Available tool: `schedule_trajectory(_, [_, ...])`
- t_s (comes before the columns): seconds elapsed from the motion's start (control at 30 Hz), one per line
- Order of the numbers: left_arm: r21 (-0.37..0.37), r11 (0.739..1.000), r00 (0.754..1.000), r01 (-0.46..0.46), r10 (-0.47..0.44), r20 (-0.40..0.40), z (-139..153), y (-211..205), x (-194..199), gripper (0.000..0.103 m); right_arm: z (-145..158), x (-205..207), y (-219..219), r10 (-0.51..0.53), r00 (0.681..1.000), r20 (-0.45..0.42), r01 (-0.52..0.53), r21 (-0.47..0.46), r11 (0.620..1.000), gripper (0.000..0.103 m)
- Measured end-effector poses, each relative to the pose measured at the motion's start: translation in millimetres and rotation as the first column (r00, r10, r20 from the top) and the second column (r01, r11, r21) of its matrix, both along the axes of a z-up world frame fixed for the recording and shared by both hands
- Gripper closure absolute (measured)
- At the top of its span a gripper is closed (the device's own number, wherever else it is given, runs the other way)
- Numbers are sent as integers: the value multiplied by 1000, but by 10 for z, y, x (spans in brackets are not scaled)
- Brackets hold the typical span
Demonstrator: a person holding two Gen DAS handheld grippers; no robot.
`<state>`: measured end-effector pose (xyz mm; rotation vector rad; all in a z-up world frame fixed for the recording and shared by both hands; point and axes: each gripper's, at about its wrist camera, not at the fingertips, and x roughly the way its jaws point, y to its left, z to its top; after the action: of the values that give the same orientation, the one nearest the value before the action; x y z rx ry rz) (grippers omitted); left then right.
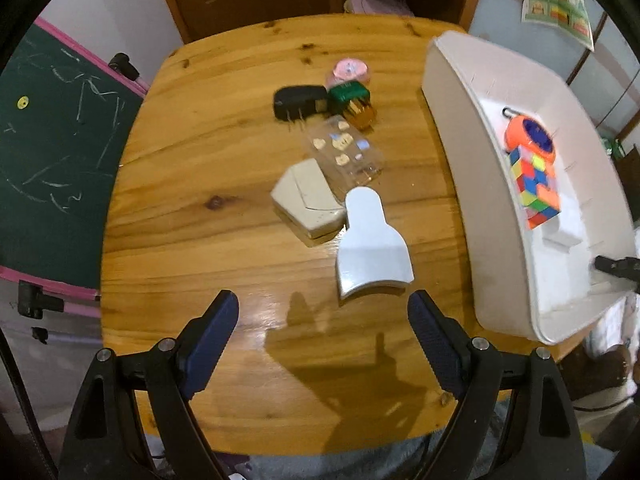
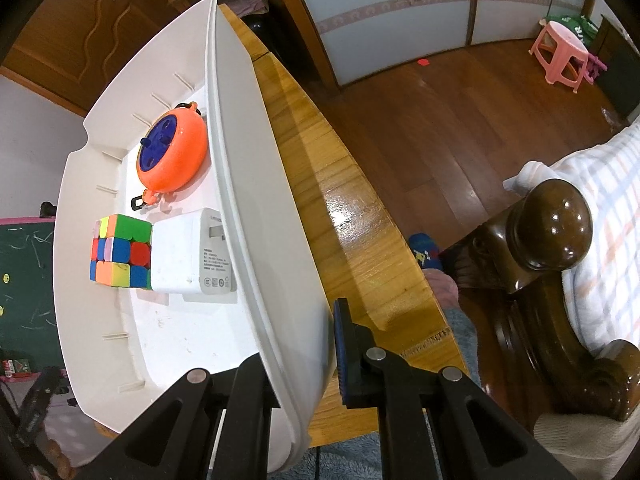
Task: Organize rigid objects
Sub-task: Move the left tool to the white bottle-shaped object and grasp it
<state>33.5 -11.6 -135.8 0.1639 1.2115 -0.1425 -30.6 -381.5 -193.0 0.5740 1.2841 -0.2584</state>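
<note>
A white bin (image 1: 460,168) stands at the table's right edge, holding an orange reel (image 1: 530,136) and a colour cube (image 1: 534,190). In the right wrist view the bin (image 2: 256,184) also holds a white adapter (image 2: 192,256) beside the cube (image 2: 120,252) and the reel (image 2: 172,156). My right gripper (image 2: 300,352) is shut on the bin's near wall. My left gripper (image 1: 324,332) is open and empty above the table, just short of a pale blue flat piece (image 1: 370,248). A beige box (image 1: 306,204), a clear case (image 1: 344,150), a black plug (image 1: 300,100), a green-topped item (image 1: 352,100) and a pink round case (image 1: 348,72) lie further off.
The wooden table (image 1: 200,168) has a green chalkboard (image 1: 52,152) to its left and a cabinet behind. In the right wrist view a dark carved bedpost (image 2: 548,236) and bedding stand close on the right; a pink stool (image 2: 560,52) is across the floor.
</note>
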Motion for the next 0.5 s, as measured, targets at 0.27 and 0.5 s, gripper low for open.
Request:
schedule_trajectory(0.27, [-12,999,999,36,-37,-14,-322,-211,80,14,5,0,7,3,1000,1,-3,-2,1000,93])
schedule_trajectory(0.5, [-4,999,999,33,-33,-19,-511,-288,137,14,5,0,7,3,1000,1,-3,-3,1000,93])
